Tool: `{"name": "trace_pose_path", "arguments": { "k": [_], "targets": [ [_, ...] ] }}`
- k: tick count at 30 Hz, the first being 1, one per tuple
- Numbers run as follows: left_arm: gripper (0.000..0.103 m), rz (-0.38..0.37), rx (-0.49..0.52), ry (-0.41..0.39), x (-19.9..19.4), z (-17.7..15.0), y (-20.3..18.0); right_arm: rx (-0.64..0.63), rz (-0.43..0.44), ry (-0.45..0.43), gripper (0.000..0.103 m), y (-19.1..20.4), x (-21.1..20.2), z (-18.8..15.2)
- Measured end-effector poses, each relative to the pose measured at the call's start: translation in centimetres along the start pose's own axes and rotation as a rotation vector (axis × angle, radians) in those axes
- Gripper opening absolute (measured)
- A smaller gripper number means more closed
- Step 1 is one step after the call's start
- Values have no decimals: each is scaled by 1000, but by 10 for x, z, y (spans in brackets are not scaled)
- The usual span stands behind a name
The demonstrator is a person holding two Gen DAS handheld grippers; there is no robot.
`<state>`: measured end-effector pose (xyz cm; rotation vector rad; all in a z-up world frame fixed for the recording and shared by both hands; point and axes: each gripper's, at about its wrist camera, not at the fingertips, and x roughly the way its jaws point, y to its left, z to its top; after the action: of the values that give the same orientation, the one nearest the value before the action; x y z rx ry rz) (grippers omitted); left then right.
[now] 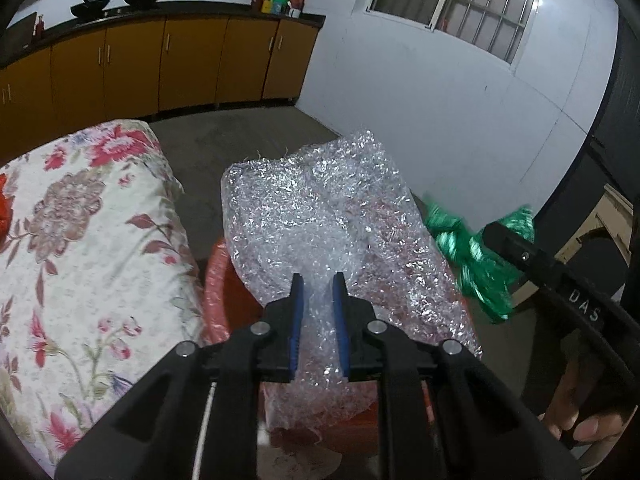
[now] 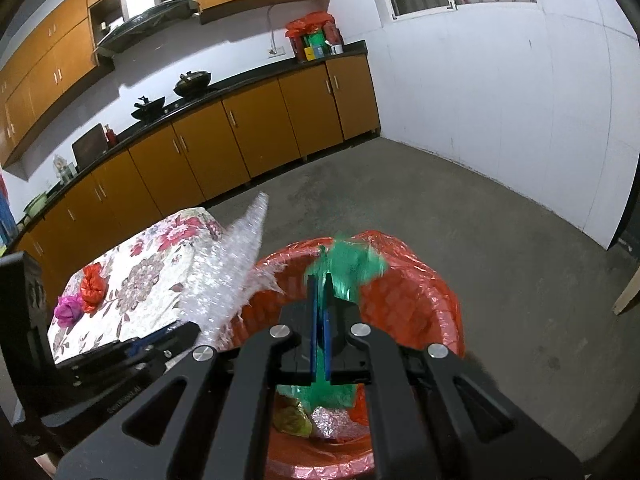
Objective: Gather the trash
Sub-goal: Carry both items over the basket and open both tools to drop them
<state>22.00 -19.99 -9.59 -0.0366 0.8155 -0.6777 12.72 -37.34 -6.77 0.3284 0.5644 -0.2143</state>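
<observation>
My left gripper (image 1: 319, 280) is shut on a large sheet of clear bubble wrap (image 1: 332, 216) and holds it over a bin lined with a red bag (image 1: 216, 280). The bubble wrap also shows in the right wrist view (image 2: 236, 268). My right gripper (image 2: 319, 280) is shut on a crumpled green plastic wrapper (image 2: 352, 264) above the red-lined bin (image 2: 416, 304). The green wrapper and the right gripper's finger show in the left wrist view (image 1: 468, 252). Yellow and silver wrappers (image 2: 312, 420) lie inside the bin.
A table with a floral cloth (image 2: 160, 276) stands left of the bin; a red wrapper (image 2: 93, 286) and a pink wrapper (image 2: 68, 308) lie on it. Orange kitchen cabinets (image 2: 248, 140) line the back wall. Grey floor (image 2: 500, 260) lies to the right.
</observation>
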Motion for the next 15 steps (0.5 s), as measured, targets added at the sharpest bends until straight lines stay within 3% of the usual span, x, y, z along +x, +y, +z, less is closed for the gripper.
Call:
{"name": "trace_pose_path", "arguments": {
  "k": [2,6,12,15],
  "targets": [
    [21,-7,-7,14,5,-2,1,5,1,4,5,-4,2,-1],
    [32,-2,-12,33,11,-5,4,26,-2,-3,30,-8,1,-3],
    [38,48,-34,23,4,-8,22,14,-17,-9,30,-8,-3,-2],
    [48,100,-41,1,-6,-9,34,-11,-17,-9,30,-2,-3,-3]
  ]
}}
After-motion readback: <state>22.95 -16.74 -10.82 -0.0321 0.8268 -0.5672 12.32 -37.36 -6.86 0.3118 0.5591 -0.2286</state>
